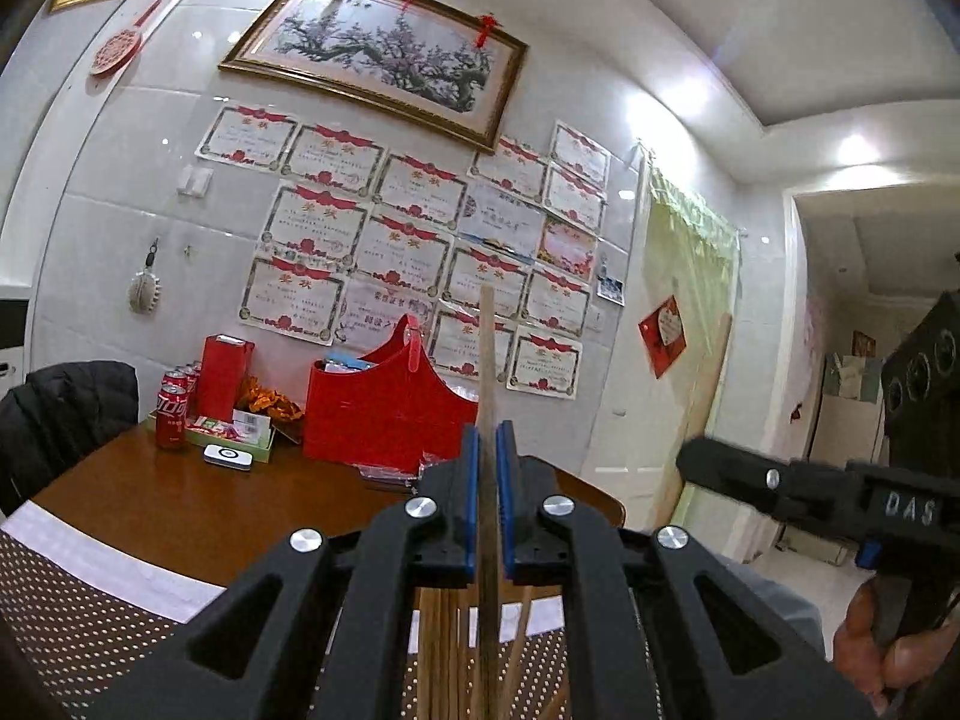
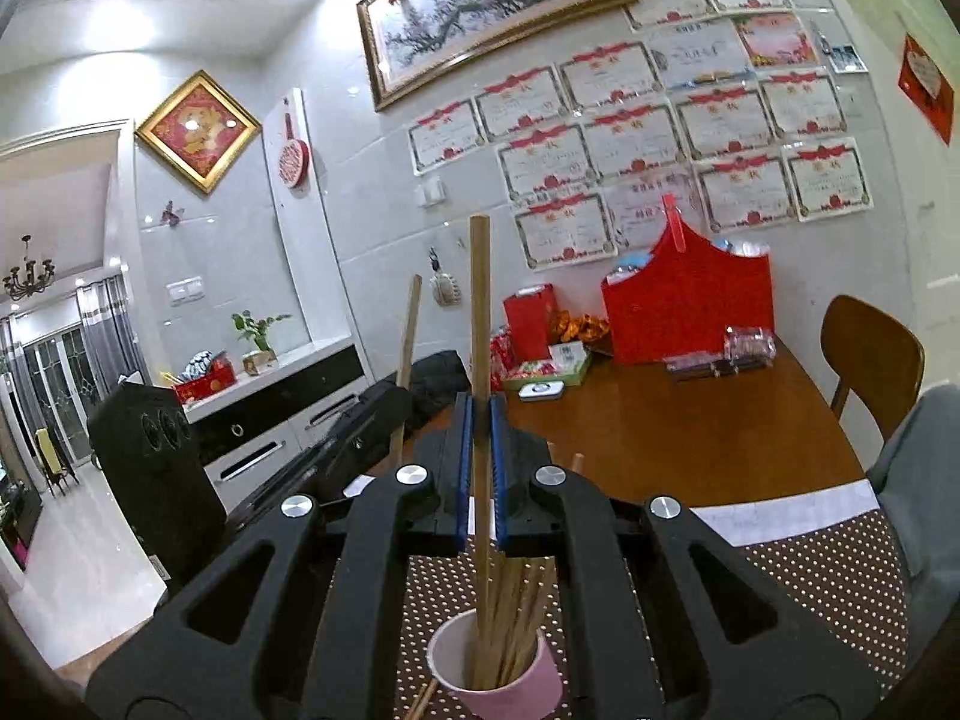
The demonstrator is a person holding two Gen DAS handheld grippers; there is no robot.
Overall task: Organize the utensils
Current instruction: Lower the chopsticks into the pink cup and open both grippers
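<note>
The left claw [image 1: 489,450] pinches a thin wooden chopstick [image 1: 487,360] upright between its blue pads. The right claw [image 2: 480,420] pinches another long wooden chopstick [image 2: 479,312], its lower end among sticks in the pink paper cup [image 2: 447,660] below.

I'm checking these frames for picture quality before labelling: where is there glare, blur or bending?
Left wrist view: bright glare patches on the upper right wall, the right gripper edge is blurred, and the framed painting bows from fisheye. Right wrist view: glare top left, dark corners, sharp chopstick in shut jaws.
</note>
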